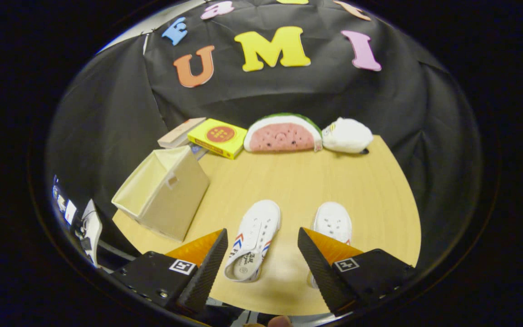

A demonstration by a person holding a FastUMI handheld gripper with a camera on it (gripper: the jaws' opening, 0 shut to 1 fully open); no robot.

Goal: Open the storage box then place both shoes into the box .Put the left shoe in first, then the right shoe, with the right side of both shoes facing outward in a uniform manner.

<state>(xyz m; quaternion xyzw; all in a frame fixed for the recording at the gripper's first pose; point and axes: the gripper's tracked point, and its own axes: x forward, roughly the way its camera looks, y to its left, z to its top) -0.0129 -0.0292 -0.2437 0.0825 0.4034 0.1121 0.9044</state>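
Two white canvas shoes lie on the wooden table point(298, 181), toes pointing away from me. The left one point(253, 240) has red and blue stripes on its side and lies between my fingers, nearer the left finger point(207, 263). The right shoe point(333, 222) sits just beyond the right finger point(318, 268), which hides its heel. The beige fabric storage box point(164, 193) stands to the left of the shoes, its top open and its inside bare. My gripper point(262, 245) hovers above the table, open, touching nothing.
Along the far edge of the table lie a yellow box point(218, 137) on some books point(180, 132), a watermelon-slice plush point(282, 132) and a white plush point(347, 135). Bare tabletop lies between these and the shoes. Black cloth walls surround the table.
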